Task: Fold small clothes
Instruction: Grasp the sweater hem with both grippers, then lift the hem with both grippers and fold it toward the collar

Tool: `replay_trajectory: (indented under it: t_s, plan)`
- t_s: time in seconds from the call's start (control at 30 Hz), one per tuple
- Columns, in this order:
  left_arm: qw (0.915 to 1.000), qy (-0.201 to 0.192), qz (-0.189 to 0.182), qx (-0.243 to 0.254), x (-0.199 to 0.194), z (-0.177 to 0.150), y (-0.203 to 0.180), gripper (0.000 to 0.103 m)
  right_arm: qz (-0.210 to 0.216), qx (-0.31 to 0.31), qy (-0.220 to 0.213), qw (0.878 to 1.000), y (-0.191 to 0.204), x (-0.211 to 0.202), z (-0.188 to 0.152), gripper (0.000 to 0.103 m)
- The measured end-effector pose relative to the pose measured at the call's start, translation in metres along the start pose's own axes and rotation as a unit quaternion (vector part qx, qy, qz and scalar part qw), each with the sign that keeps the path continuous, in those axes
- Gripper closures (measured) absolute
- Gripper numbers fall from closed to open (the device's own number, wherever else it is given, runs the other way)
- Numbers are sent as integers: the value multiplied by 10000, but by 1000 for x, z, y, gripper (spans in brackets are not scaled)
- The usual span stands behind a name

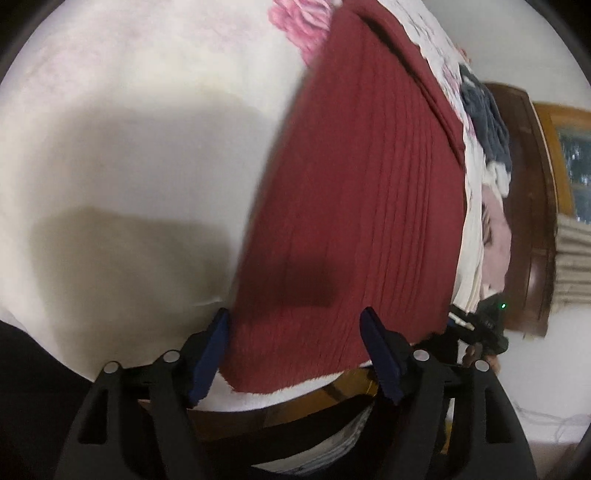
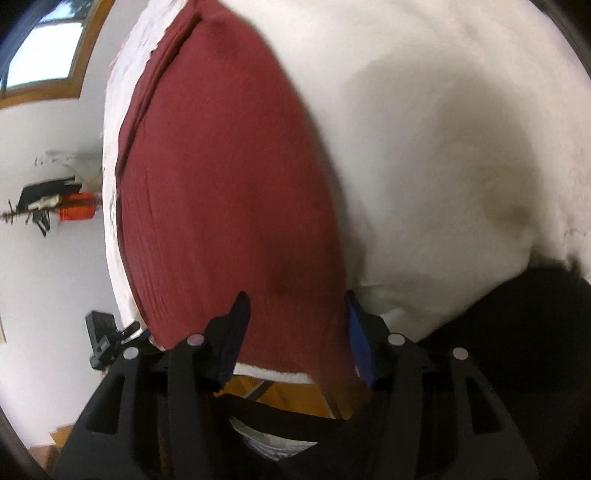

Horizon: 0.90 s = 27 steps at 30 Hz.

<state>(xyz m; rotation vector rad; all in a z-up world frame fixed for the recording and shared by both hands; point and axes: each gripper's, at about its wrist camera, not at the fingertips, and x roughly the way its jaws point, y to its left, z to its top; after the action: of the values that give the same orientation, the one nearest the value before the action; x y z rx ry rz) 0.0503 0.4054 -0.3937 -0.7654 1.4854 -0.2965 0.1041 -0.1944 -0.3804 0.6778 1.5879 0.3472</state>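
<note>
Both grippers are down at the near edge of the dark red knit garment, and it's the hem that matters here. The garment lies flat on a white bedsheet, its long axis running straight away from the jaws toward the far side, ribbing lines running the same way.

Left gripper: jaws apart, one blue pad at the garment's left near corner, the other further along the hem, cloth lying between them. Nothing pinched yet, by the look of it.

Right gripper: jaws also apart, straddling the other near corner, its right finger at the garment's side edge. Each hand looks about equally close to its own corner, so this reads as a two-handed pick-up, with the fold likely going away from the person along that long axis.

What's around? In the left wrist view, a heap of other clothes, grey and pale, sits beyond the garment's right side, against a dark wooden headboard. A pink floral print shows far off on the sheet. The far landing area looks open; the sheet beneath could get nipped along with the hem.
</note>
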Motion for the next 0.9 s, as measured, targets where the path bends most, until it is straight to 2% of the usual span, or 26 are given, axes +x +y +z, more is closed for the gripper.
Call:
replay_trajectory:
  t_s: [0.07,0.13,0.2,0.33,0.47,0.53,0.6,0.7,0.83,0.9]
  plan:
    - [10000,38,-50,-8,1,-2,-1,31,59,-2,49,10000,6,2,-2,50]
    - [9994,38,-346,20,0,-5,-5,31,185,-13,103,9998,12,4,-2,50]
    - [9988,17,-462,132,-1,-6,-11,31,210,-74,118,9997,17,5,-3,50]
    - [9997,129,-208,39,9,-1,-4,31,106,20,167,9998,10,10,-1,51]
    - [9995,144,-284,0,9,-3,-2,34,212,98,171,9996,10,12,-1,52]
    - [9994,170,-300,56,11,-6,-4,52,221,64,205,9995,7,10,-3,52]
    - [9991,284,-319,-14,16,-8,0,85,234,74,216,9995,12,16,-1,53]
    - [9987,307,-370,-163,19,-10,7,91,263,100,218,9994,14,18,1,54]
    - [9978,217,-531,-327,18,-15,9,94,299,125,270,9991,2,12,-3,71]
    - [9975,168,-588,-362,16,-16,10,95,315,132,249,9991,1,10,-5,76]
